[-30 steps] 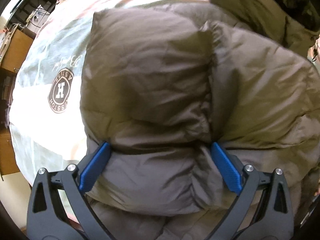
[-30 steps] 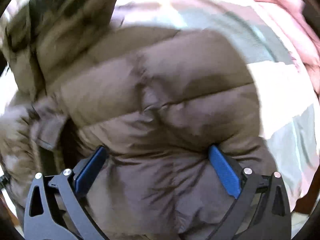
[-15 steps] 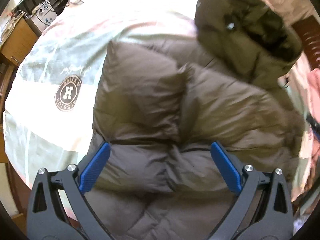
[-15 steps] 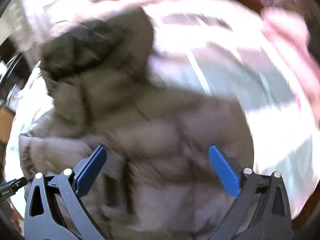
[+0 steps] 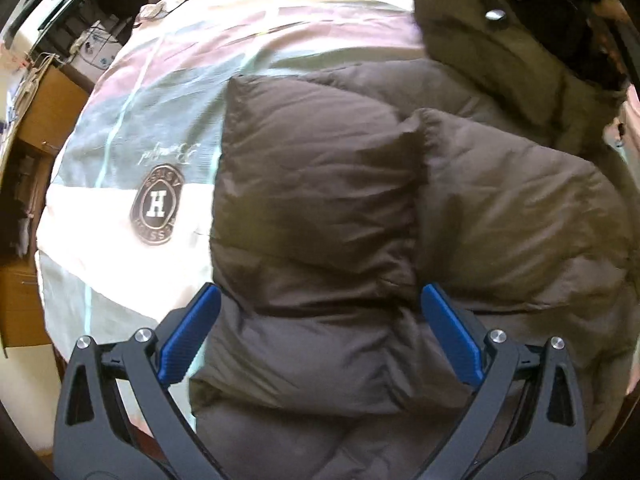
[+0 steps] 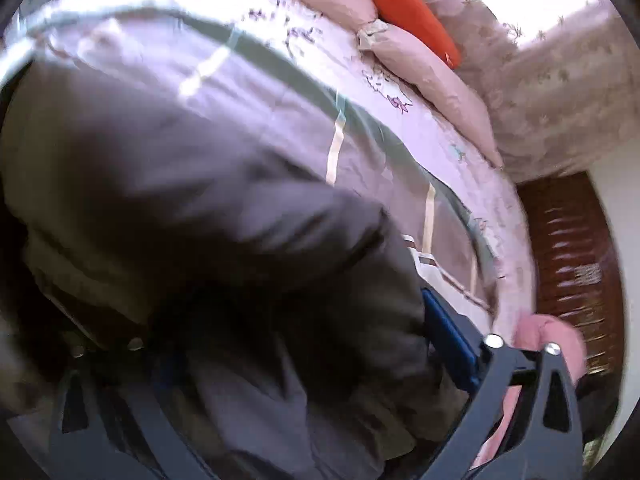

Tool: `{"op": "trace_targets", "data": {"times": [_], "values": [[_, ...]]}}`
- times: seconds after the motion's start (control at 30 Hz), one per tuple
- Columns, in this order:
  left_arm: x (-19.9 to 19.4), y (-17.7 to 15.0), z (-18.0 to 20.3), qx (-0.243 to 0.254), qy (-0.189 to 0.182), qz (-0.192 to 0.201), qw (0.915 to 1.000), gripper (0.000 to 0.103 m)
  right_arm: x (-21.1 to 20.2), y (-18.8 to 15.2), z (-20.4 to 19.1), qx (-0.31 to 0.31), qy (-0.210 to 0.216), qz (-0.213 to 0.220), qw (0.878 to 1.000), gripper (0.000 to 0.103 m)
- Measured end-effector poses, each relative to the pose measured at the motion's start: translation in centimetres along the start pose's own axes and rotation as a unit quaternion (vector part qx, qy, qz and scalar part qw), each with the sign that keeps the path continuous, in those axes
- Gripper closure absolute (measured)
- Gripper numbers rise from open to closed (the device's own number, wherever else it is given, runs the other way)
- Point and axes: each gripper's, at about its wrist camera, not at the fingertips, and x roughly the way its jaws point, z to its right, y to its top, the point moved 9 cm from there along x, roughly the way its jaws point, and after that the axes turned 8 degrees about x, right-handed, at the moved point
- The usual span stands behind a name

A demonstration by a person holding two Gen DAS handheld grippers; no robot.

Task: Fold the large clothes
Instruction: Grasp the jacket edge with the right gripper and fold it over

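A brown puffer jacket [image 5: 320,200] lies on the bed cover [image 5: 120,152], with one sleeve folded over its body and its darker hood [image 5: 500,40] at the upper right. My left gripper [image 5: 318,336] hangs open just above the folded sleeve, its blue pads well apart and holding nothing. In the blurred right wrist view the jacket [image 6: 180,200] bulges up between the fingers of my right gripper [image 6: 308,352]. Its jaws are closing with jacket fabric between them. The right blue pad [image 6: 444,336] shows against the fabric, while the left finger is dim and half hidden.
The bed cover carries a round H logo [image 5: 157,208]. Wooden furniture [image 5: 44,104] stands beyond the bed's left edge. An orange carrot toy [image 6: 412,16] and pink pillows [image 6: 432,80] lie at the head. A patterned curtain [image 6: 560,100] and dark wood [image 6: 568,248] are at the right.
My right gripper has swept fast across the jacket and rolled, and now faces the bed's pillow end with fabric bunched between its fingers. The left gripper has lifted a little, still open.
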Motion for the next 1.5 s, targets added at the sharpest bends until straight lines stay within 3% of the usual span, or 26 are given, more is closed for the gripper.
{"op": "trace_targets", "data": {"times": [0.03,0.13,0.2,0.27,0.4,0.47,0.53,0.57,0.6,0.67,0.7,0.73,0.77,0.8,0.83,0.9,0.97,1.07,1.13,1.2,1.23,1.27,1.3,1.33,1.43,1.5], "values": [[0.1,0.1,-0.5,-0.014,-0.009,-0.005,0.9999,0.002,-0.1,-0.6,0.4,0.025,0.002,-0.001,1.000,0.093],[-0.1,0.4,-1.3,-0.042,-0.034,-0.009,0.9985,0.002,-3.6,-1.5,1.4,0.060,0.053,0.048,0.996,0.097],[-0.3,0.6,-1.4,-0.057,-0.040,-0.006,0.9976,0.002,-9.2,-2.8,3.4,0.087,0.089,0.104,0.987,0.098],[-1.2,0.6,-2.2,-0.074,-0.048,0.004,0.9961,0.002,-16.4,-5.2,5.5,0.109,0.142,0.165,0.970,0.099],[-3.1,0.5,-4.1,-0.131,-0.059,0.037,0.9889,0.002,-29.0,-14.9,7.2,0.100,0.243,0.217,0.940,0.100],[-3.7,0.3,-4.9,-0.159,-0.068,0.048,0.9838,0.002,-33.1,-21.3,6.2,0.074,0.297,0.208,0.929,0.101],[-4.3,0.0,-5.8,-0.188,-0.071,0.064,0.9775,0.002,-34.8,-28.1,3.2,0.026,0.372,0.145,0.916,0.101],[-4.7,-0.1,-6.0,-0.202,-0.073,0.071,0.9741,0.002,-34.2,-31.7,1.4,-0.003,0.379,0.086,0.921,0.101],[-5.1,-0.1,-5.9,-0.211,-0.078,0.077,0.9713,0.002,-33.0,-35.3,0.1,-0.031,0.358,0.032,0.933,0.100],[-5.5,0.0,-4.9,-0.210,-0.102,0.084,0.9686,0.002,-31.5,-38.3,-0.2,-0.025,0.356,-0.010,0.934,0.098],[-5.8,0.2,-3.9,-0.198,-0.112,0.088,0.9698,0.002,-31.0,-38.3,0.5,0.007,0.367,-0.017,0.930,0.087],[-5.9,0.4,-2.9,-0.186,-0.115,0.091,0.9715,0.002,-30.6,-37.4,1.7,0.048,0.372,-0.017,0.927,0.056],[-6.1,0.8,-1.6,-0.165,-0.117,0.094,0.9749,0.002,-30.4,-36.5,2.9,0.084,0.374,-0.009,0.924,0.035],[-6.1,1.1,0.0,-0.142,-0.118,0.095,0.9782,0.002,-30.4,-35.0,4.5,0.131,0.378,0.016,0.916,0.001],[-6.0,1.4,1.1,-0.124,-0.120,0.095,0.9804,0.002,-30.3,-32.9,6.6,0.188,0.388,0.058,0.900,0.001],[-5.6,2.2,4.6,-0.065,-0.127,0.089,0.9857,0.002,-28.4,-30.4,8.7,0.259,0.391,0.067,0.880,0.001],[-4.6,2.5,7.2,-0.021,-0.134,0.068,0.9883,0.002,-25.5,-28.5,8.7,0.318,0.413,0.030,0.853,0.001],[-3.3,2.6,8.8,-0.019,-0.132,0.053,0.9897,0.002,-20.9,-27.8,6.0,0.388,0.496,-0.055,0.775,0.001],[-2.5,2.5,9.0,-0.032,-0.141,0.045,0.9885,0.002,-17.1,-28.5,3.8,0.454,0.517,-0.118,0.716,0.001],[-1.2,1.7,10.0,-0.022,-0.169,0.020,0.9851,0.002,-14.6,-29.3,2.4,0.480,0.502,-0.154,0.703,0.003],[-0.6,1.1,10.6,-0.005,-0.172,0.006,0.9851,0.002,-14.1,-29.5,2.4,0.481,0.493,-0.153,0.708,0.024],[-0.1,0.6,11.0,0.012,-0.162,-0.003,0.9866,0.003,-13.4,-29.6,2.2,0.458,0.466,-0.149,0.742,0.047],[0.2,0.2,11.4,0.032,-0.151,-0.006,0.9879,0.003,-13.2,-29.8,1.8,0.416,0.435,-0.146,0.785,0.076],[0.4,-0.1,11.8,0.047,-0.148,-0.008,0.9879,0.003,-13.5,-30.0,1.4,0.398,0.429,-0.142,0.798,0.084],[0.0,-0.8,12.0,0.060,-0.140,-0.008,0.9882,0.003,-16.2,-30.3,0.9,0.352,0.424,-0.130,0.825,0.090],[-1.5,-1.3,11.9,0.062,-0.152,0.005,0.9864,0.003,-20.0,-30.2,1.7,0.317,0.430,-0.086,0.841,0.092]]}}
